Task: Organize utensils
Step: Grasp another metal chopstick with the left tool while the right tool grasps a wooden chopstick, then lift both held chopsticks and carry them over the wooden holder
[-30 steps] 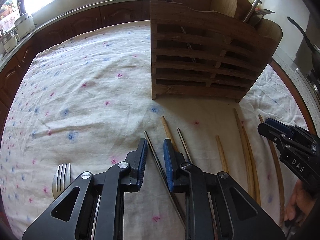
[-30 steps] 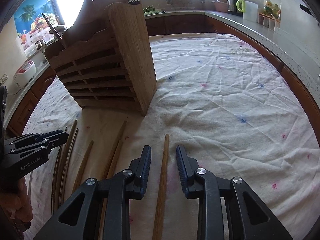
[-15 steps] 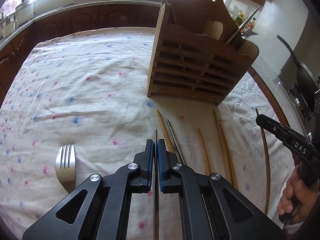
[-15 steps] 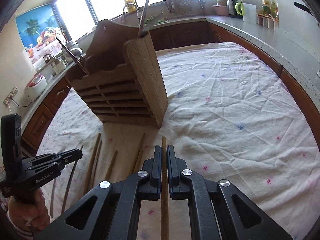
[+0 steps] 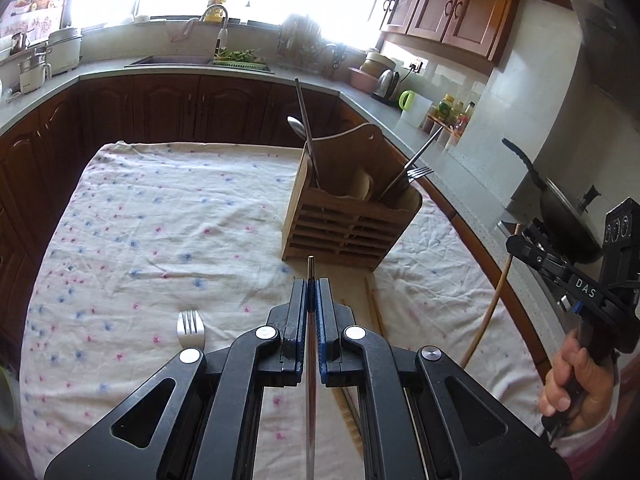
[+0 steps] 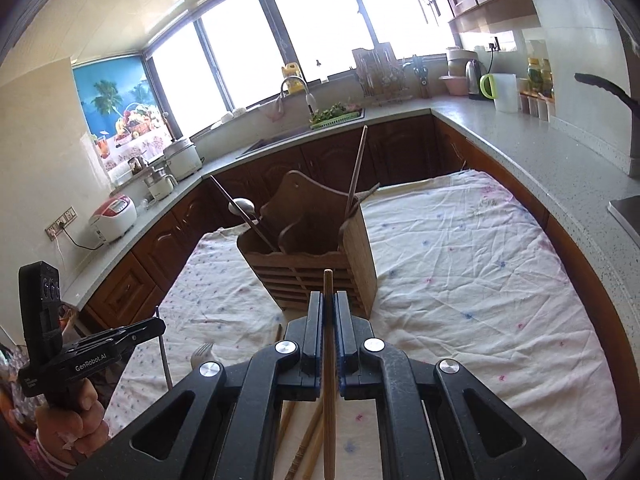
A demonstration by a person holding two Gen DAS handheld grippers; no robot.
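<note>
Chopsticks are in both grippers. The left gripper [image 5: 311,292] has its blue-padded jaws pressed together on a thin metal chopstick [image 5: 310,364], which runs back between the black arms and pokes a little past the fingertips. The right gripper [image 6: 329,304] is likewise clamped on a light wooden chopstick [image 6: 329,380], whose squared tip stands out beyond the pads. Both chopsticks are held clear of the cloth and point toward the slatted wooden utensil holder [image 5: 348,228], the landmark for what follows.

In the holder's compartments stand a metal spoon [image 5: 297,127] with a long dark stick beside it on its left side, and a metal fork [image 5: 416,171] leaning out on its right side (seen from the left gripper). Just in front of the holder, on the white tablecloth with pink and blue flowers [image 5: 160,232], lie several more wooden chopsticks [image 6: 310,436], mostly hidden under the gripper bodies. A second metal fork [image 5: 191,330] lies on the cloth in front of the holder and off to its left, tines pointing toward it. To the right of the holder, in the left wrist view, the person's right hand [image 5: 576,384] grips the other tool's handle. Behind the holder runs a grey kitchen counter [image 5: 168,72] over dark wooden cabinets, with a sink and bright windows.
</note>
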